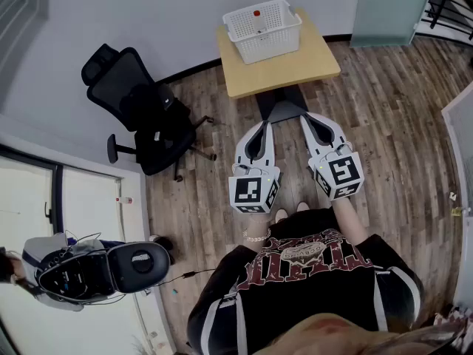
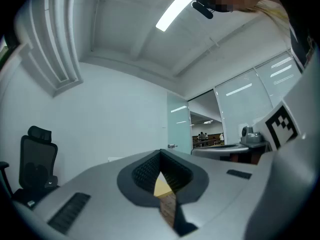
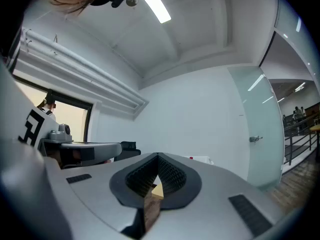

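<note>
I hold both grippers side by side at waist height over the wood floor, pointing toward a small light-wood table (image 1: pixel 295 69). The left gripper (image 1: pixel 264 126) is shut, its jaws meeting at the tips with nothing between them. The right gripper (image 1: pixel 307 118) is shut and empty too. In the left gripper view the left gripper (image 2: pixel 160 154) shows only a sliver of table and floor through its pad hollow. The right gripper view shows the right gripper (image 3: pixel 158 155) the same way. A white slatted basket (image 1: pixel 262 28) stands on the table, with a small red thing (image 1: pixel 256 12) inside.
A black office chair (image 1: pixel 144 113) stands to the left of the table. A dark scooter-like machine (image 1: pixel 96 268) sits at the lower left beyond a glass partition. A frosted glass door (image 1: pixel 392 6) is at the back right. The table's dark base (image 1: pixel 284 108) lies just ahead of the gripper tips.
</note>
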{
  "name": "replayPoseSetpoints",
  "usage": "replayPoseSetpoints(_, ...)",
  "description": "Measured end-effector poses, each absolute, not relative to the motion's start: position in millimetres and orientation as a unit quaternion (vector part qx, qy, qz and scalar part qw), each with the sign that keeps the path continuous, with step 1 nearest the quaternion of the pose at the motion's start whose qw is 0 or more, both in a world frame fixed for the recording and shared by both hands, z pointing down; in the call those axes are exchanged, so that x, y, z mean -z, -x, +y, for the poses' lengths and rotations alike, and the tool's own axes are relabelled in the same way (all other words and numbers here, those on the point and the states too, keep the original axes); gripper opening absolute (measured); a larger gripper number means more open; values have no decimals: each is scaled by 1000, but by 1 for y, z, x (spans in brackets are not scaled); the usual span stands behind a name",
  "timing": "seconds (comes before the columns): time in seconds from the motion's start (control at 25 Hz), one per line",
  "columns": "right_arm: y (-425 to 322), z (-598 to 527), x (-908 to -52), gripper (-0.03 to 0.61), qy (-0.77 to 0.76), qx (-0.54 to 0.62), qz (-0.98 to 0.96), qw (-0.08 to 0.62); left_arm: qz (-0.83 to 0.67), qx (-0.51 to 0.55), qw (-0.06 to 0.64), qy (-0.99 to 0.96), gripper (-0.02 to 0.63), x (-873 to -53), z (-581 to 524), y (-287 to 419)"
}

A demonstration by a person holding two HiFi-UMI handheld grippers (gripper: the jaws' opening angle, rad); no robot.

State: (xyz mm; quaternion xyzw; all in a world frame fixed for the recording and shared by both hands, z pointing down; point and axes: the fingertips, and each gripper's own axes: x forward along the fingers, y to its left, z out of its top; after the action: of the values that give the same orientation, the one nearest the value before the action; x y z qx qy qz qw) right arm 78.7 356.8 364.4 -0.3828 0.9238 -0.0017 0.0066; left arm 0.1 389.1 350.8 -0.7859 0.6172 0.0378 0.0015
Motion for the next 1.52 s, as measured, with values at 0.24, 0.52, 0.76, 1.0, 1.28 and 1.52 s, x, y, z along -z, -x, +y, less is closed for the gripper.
replayPoseSetpoints(0.24,-99,351,-367,17,379,5,925,13,622,-38,1,782,44,-353,384,-19)
replayPoseSetpoints(0.52,-108,339,-375,17,370,10,929,6,630,-36,-7,776,44,-359,373,-27)
replayPoseSetpoints(0.76,-109,328,-377,17,363,16,932,5,634,-28,-16,773,44,-364,363,-28)
replayPoseSetpoints(1.0,-107,310,-378,17,371,10,929,3,628,-31,-18,777,44,-366,341,-26)
replayPoseSetpoints(1.28,-94,276,-380,17,383,12,924,-3,616,-20,-18,787,44,-368,304,-15)
replayPoseSetpoints(1.52,-74,244,-376,17,394,10,919,1,601,-15,-23,799,44,-369,268,0)
